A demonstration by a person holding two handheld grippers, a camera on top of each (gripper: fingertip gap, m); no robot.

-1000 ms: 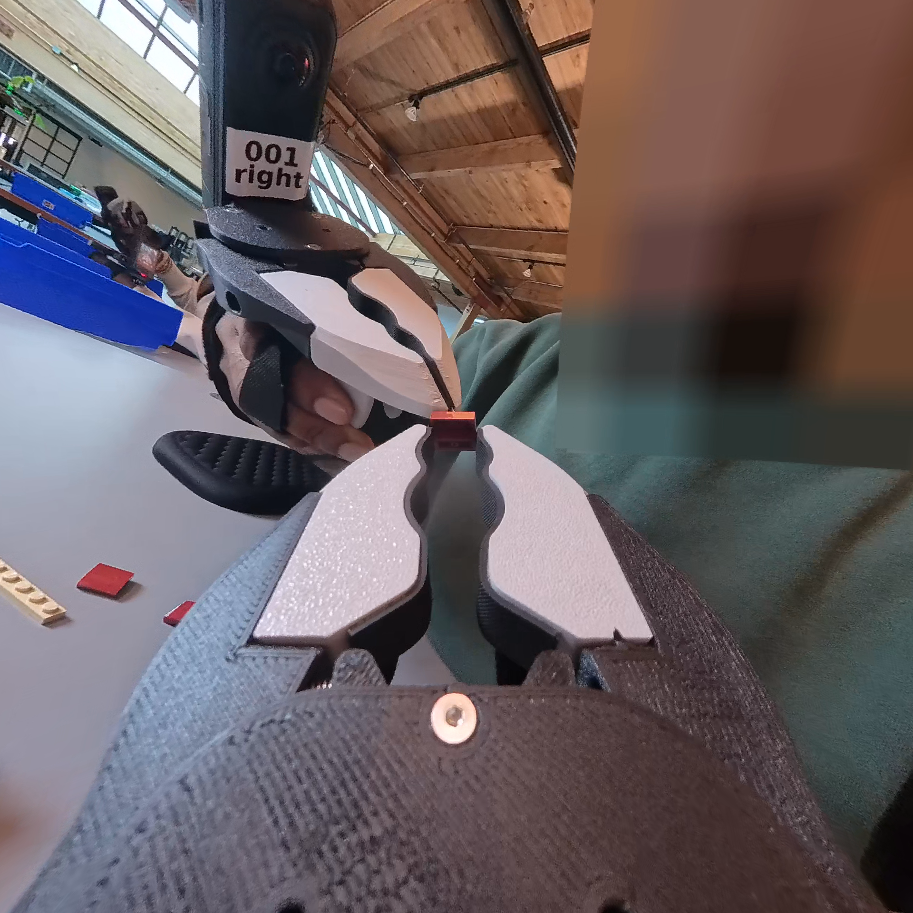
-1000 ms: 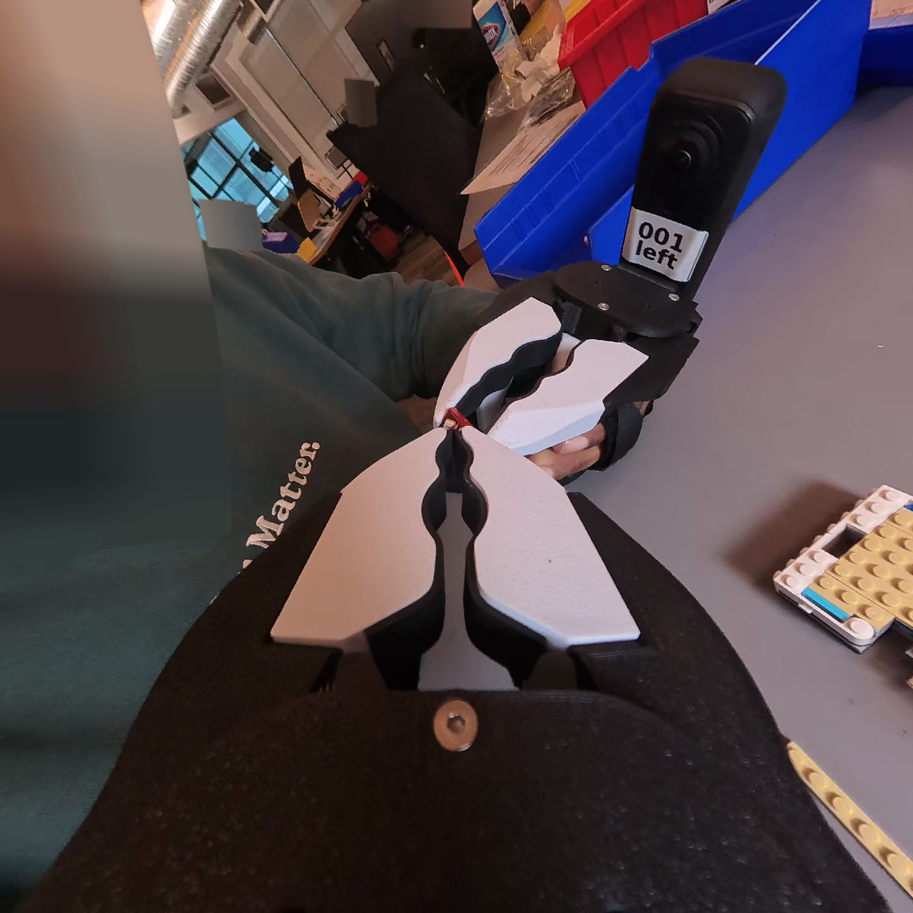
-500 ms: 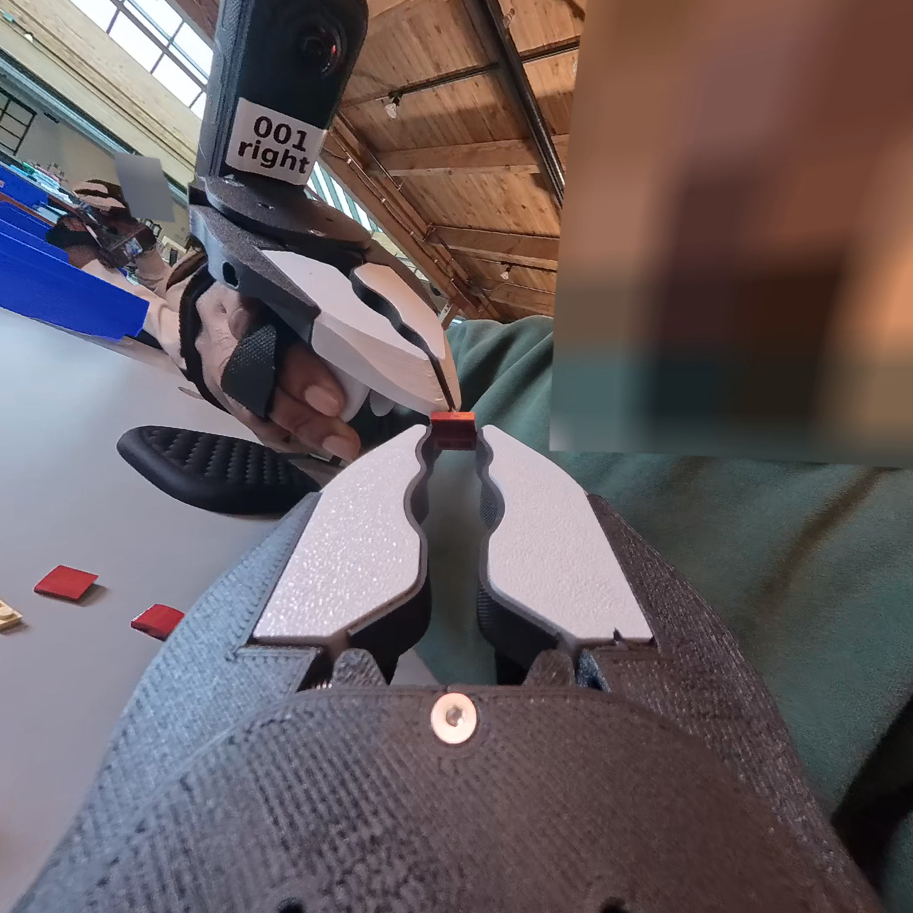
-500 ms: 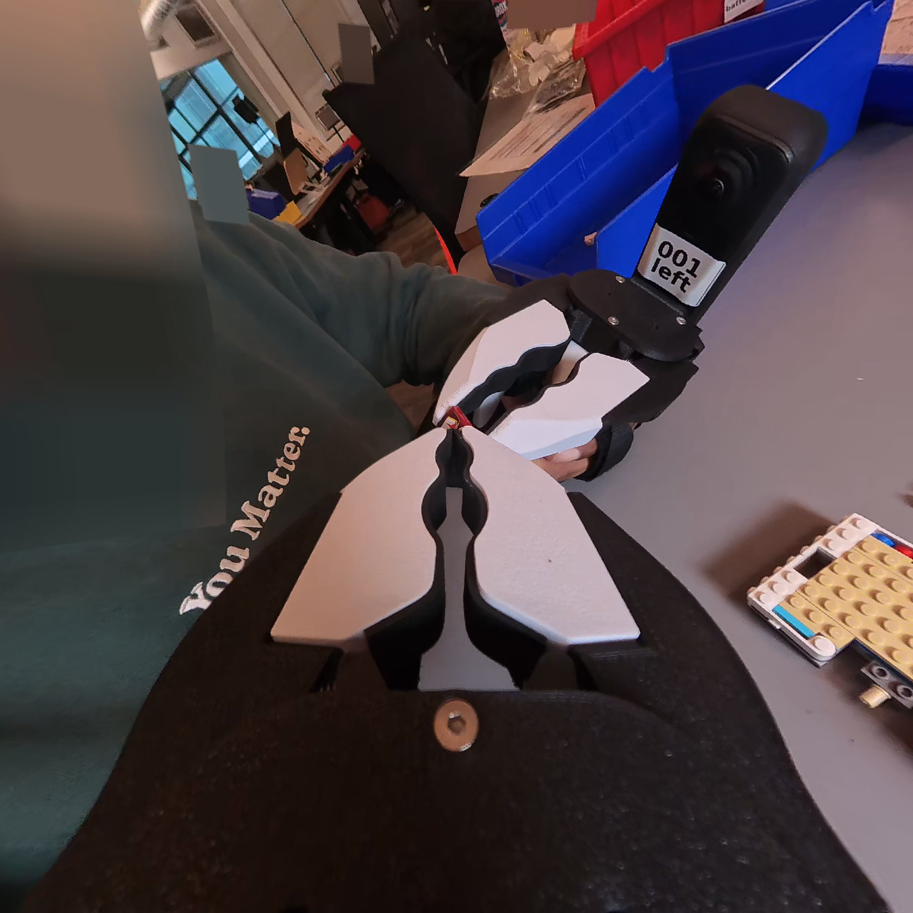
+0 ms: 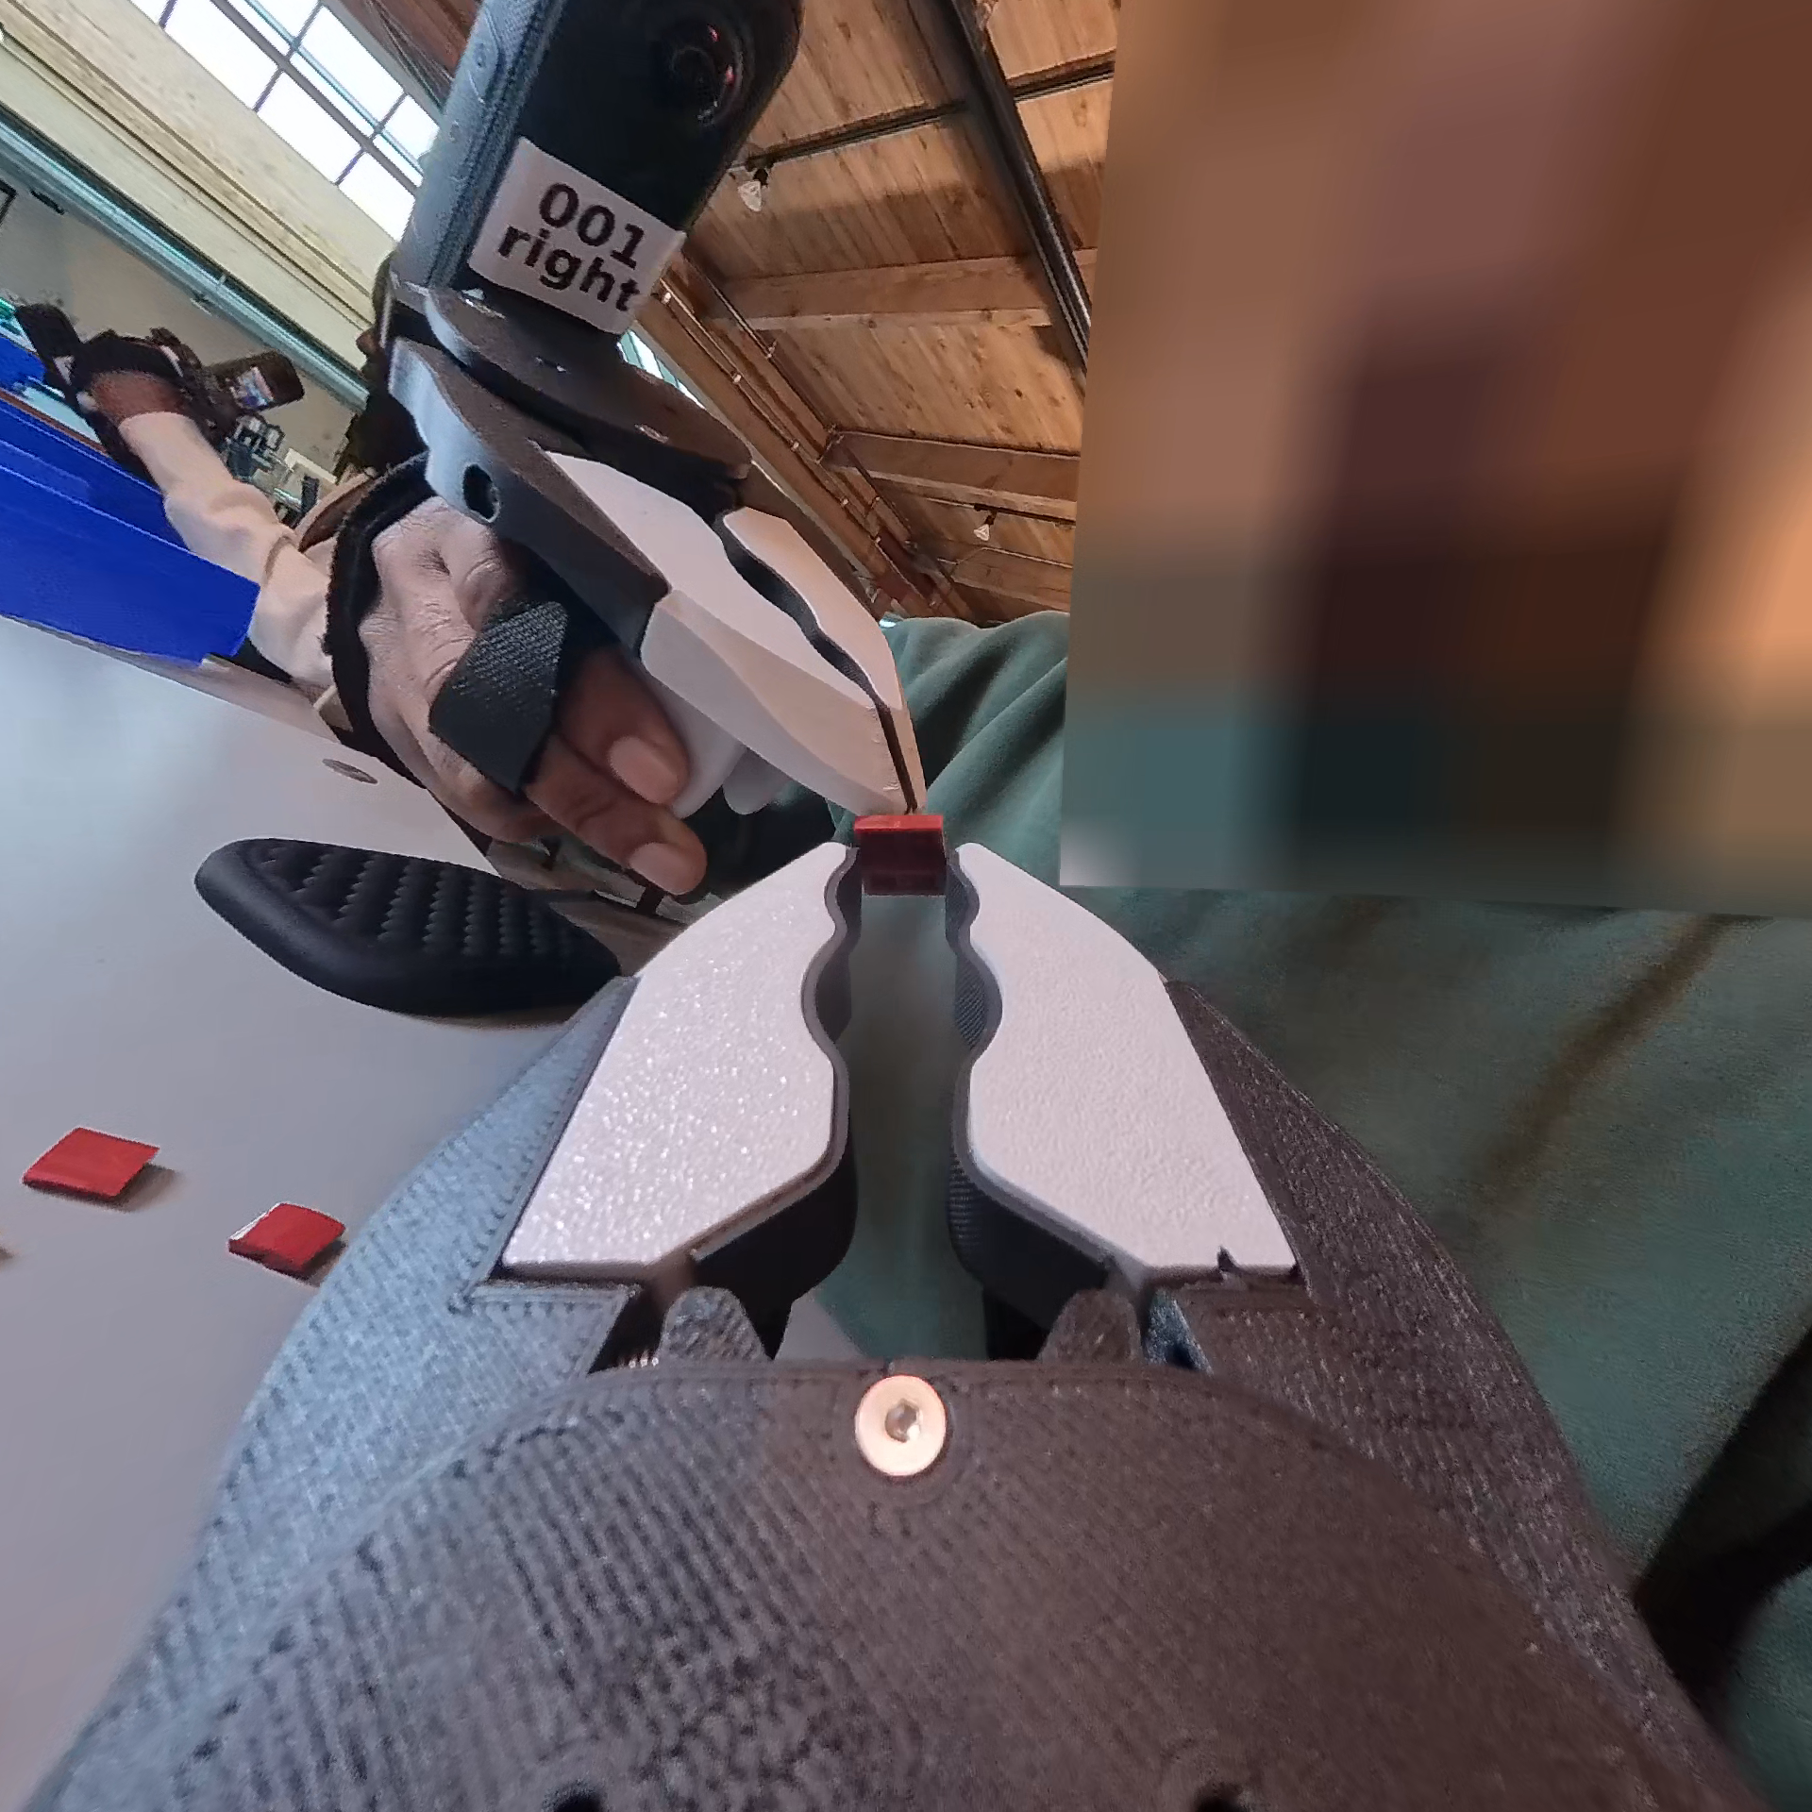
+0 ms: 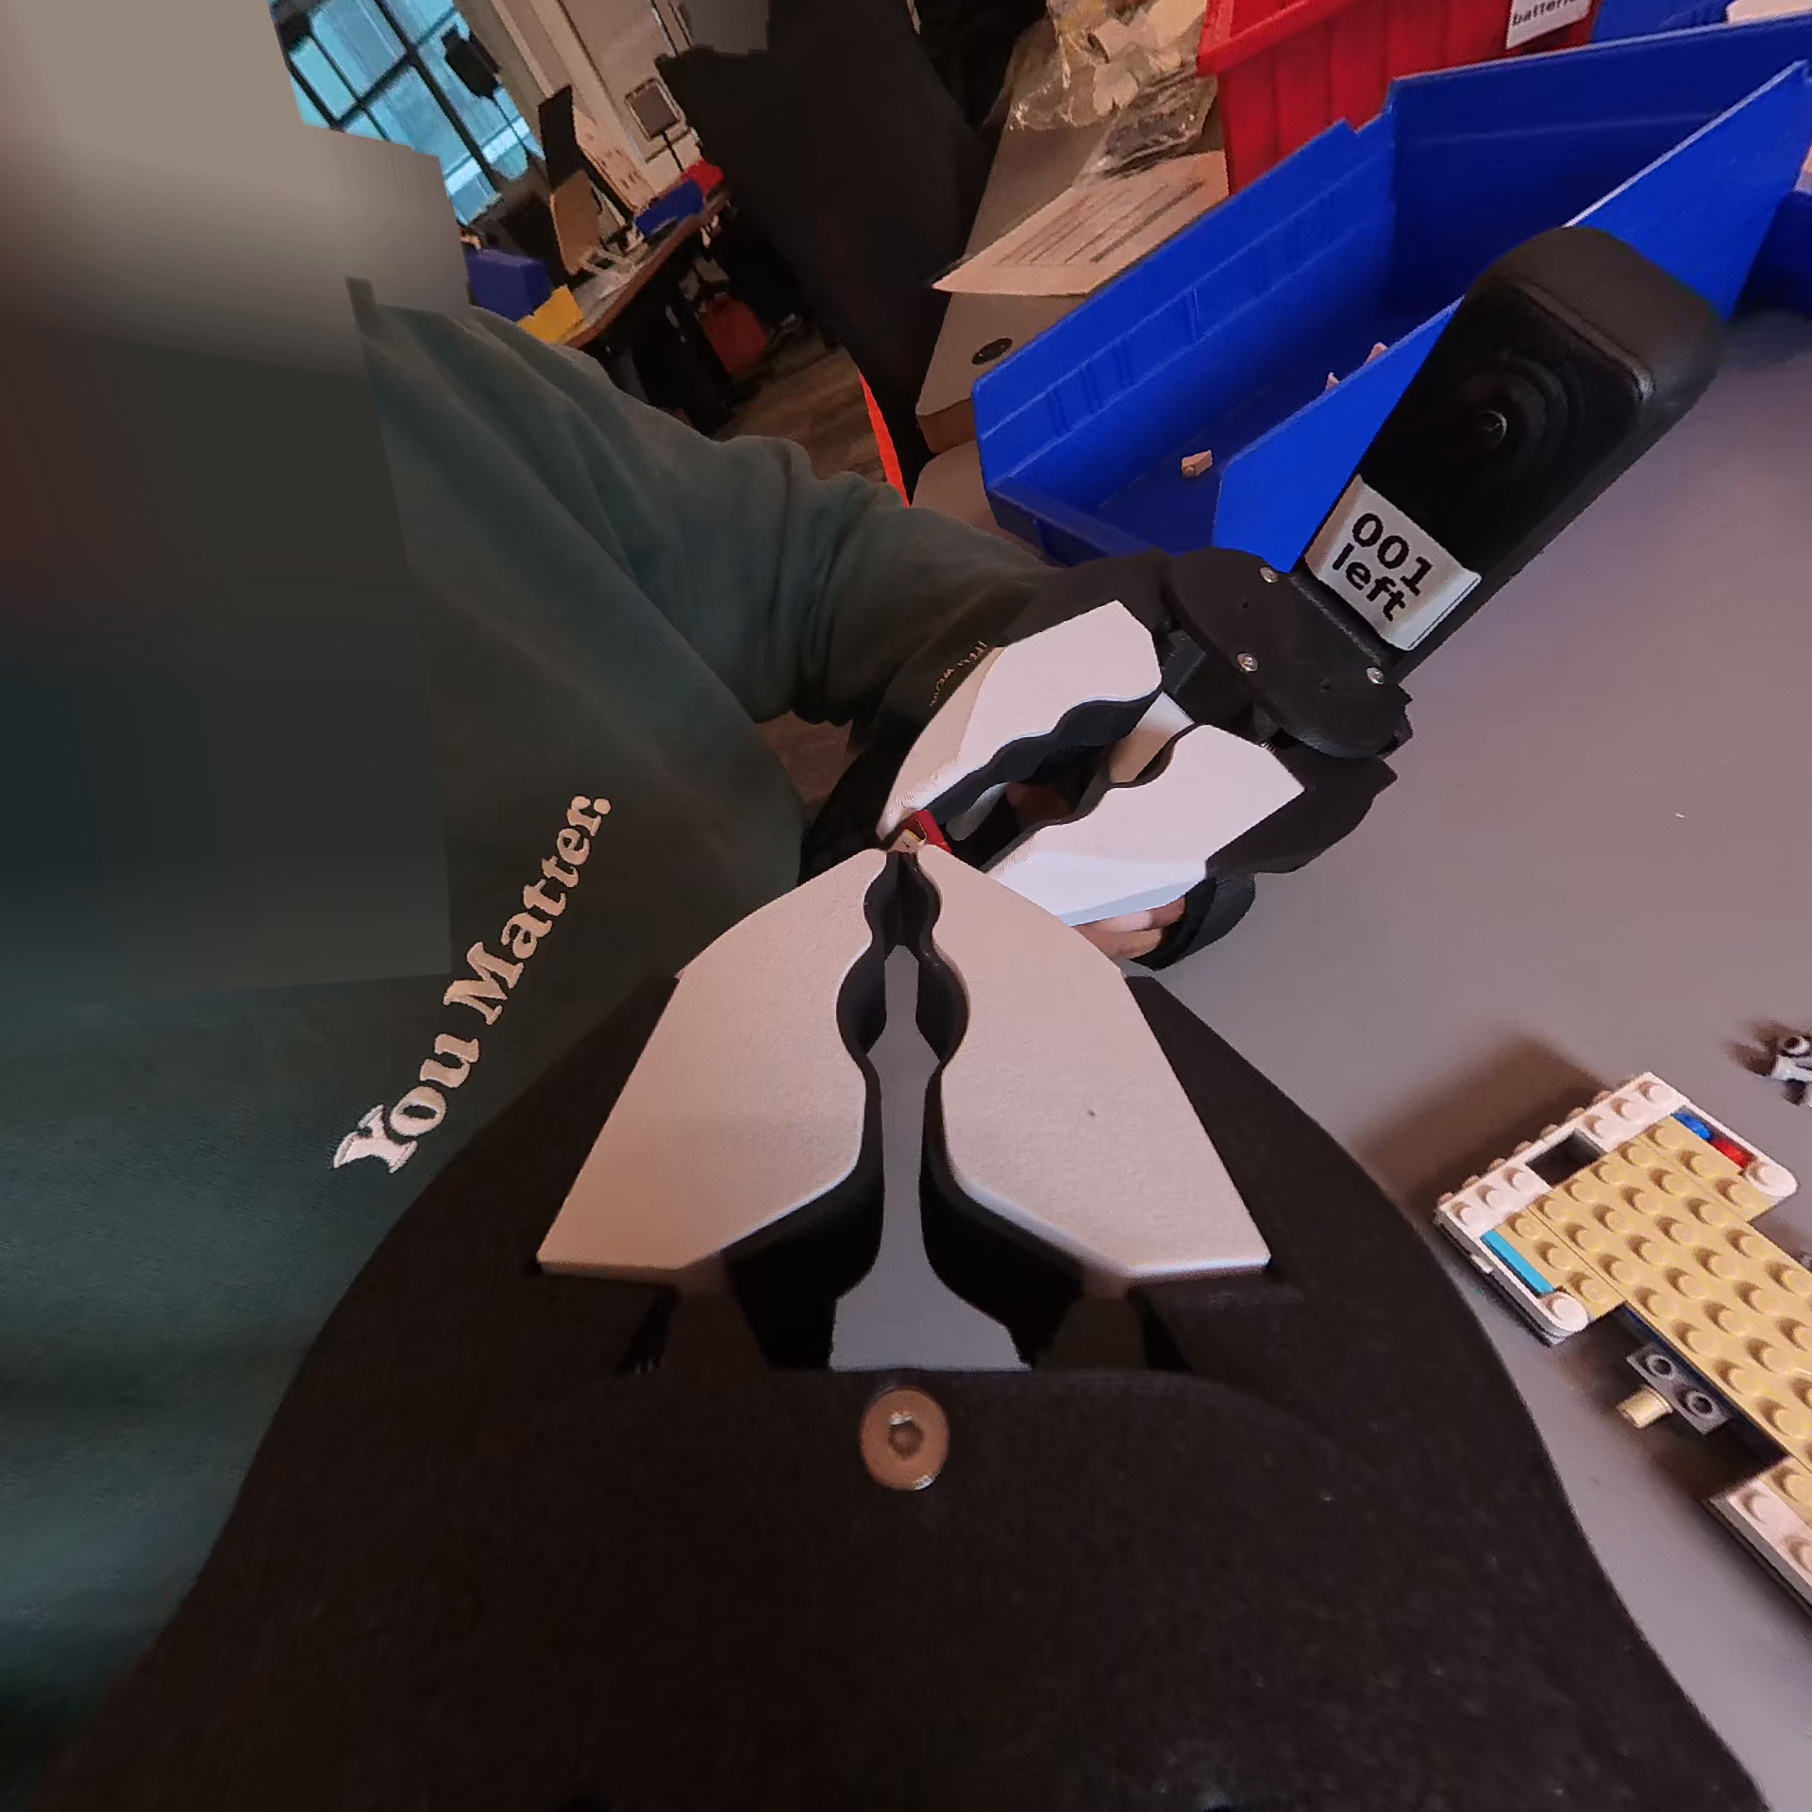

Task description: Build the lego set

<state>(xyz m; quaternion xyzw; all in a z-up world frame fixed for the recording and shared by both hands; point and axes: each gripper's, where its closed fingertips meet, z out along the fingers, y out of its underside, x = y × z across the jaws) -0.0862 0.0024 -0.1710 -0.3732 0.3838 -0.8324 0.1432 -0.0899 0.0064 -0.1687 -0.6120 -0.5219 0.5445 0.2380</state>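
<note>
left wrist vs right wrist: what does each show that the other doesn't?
Left wrist only: two loose red tiles on the table, wooden ceiling. Right wrist only: the tan build, blue bins. Both: the red brick pinched in the left gripper, the shut right gripper tipped against it.

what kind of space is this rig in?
Probably a workshop or lab in a large hall: exposed wooden beam ceiling overhead, blue plastic storage bins and a red plastic bin along the grey worktable, more cluttered desks behind.
</note>
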